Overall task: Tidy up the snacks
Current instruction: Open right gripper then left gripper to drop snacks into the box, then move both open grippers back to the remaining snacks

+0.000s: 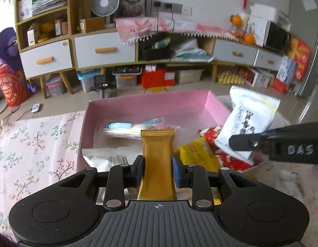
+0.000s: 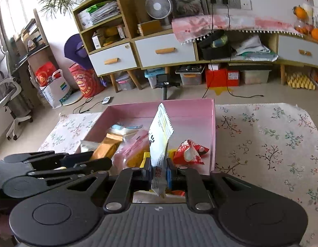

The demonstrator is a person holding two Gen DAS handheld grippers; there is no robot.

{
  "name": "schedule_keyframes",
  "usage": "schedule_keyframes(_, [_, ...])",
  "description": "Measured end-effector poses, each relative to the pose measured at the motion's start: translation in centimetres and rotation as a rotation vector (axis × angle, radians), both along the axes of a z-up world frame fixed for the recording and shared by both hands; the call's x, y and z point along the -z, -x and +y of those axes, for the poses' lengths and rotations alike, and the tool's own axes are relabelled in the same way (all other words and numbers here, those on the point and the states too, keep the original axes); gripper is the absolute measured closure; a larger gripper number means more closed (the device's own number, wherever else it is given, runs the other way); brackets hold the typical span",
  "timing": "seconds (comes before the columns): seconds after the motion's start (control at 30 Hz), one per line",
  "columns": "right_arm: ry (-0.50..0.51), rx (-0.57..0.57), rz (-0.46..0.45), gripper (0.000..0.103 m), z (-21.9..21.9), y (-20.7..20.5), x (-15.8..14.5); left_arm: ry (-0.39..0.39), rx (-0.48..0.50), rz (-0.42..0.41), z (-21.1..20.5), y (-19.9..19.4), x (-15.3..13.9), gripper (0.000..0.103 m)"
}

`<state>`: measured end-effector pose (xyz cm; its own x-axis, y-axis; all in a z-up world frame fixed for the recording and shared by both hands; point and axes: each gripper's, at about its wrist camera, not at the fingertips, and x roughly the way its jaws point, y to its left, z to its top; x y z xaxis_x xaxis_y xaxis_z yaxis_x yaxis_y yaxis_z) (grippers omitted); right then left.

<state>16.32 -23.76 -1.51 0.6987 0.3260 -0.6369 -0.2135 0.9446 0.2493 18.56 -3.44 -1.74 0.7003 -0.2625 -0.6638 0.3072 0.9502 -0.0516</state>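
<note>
Two handheld grippers hover over a pink box [image 1: 212, 100] of snacks on a floral cloth [image 2: 267, 144]. The left gripper [image 1: 156, 168] is clamped on a gold packet [image 1: 156, 156]; the right gripper [image 2: 159, 173] pinches a white packet [image 2: 160, 142], held upright above the box

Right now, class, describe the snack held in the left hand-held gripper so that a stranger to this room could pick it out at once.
Find the pink box on the floral tablecloth. Over its near edge, the left hand-held gripper clamps a gold packet standing upright between its pads. It is the only plain metallic gold wrapper with no print showing, unlike the white packet with black lettering in the right hand-held gripper.
</note>
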Motion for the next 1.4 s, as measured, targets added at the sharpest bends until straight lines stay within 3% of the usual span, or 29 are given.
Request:
schedule_keyframes(0.17, [-0.016, 0.001, 0.03, 0.103, -0.4, -1.7, 0.7, -0.018, -0.003, 0.004, -0.5, -2.0, 1.0, 0.077])
schedule_keyframes(0.57, [-0.043, 0.02, 0.032, 0.103, -0.4, -4.4, 1.5, 0.029, -0.015, -0.043, -0.5, -4.8, 1.5, 0.077])
schedule_keyframes(0.7, [-0.052, 0.044, 0.019, 0.103, -0.7, -4.5, 1.5, 0.031, -0.005, -0.044, -0.5, -4.7, 1.4, 0.071])
schedule_keyframes(0.77, [-0.044, 0.064, 0.009, 0.09, -1.0, -4.5, 1.3, 0.037, -0.004, -0.039, -0.3, -4.5, 1.3, 0.063])
schedule_keyframes(0.9, [-0.057, 0.083, 0.003, 0.086, -1.8, -4.2, 0.8, 0.038, 0.011, -0.044, -0.4, -3.5, 0.8, 0.043])
schedule_keyframes(1.2, [-0.015, 0.09, -0.009, 0.063, -2.1, -1.7, -1.0, 0.015, 0.006, -0.019, 0.3, -0.1, -0.9, 0.028])
schedule_keyframes(1.4, [0.016, 0.077, -0.046, 0.037, -1.4, 1.2, -2.6, 0.01, -0.023, -0.001, 1.4, 2.7, -2.3, 0.018])
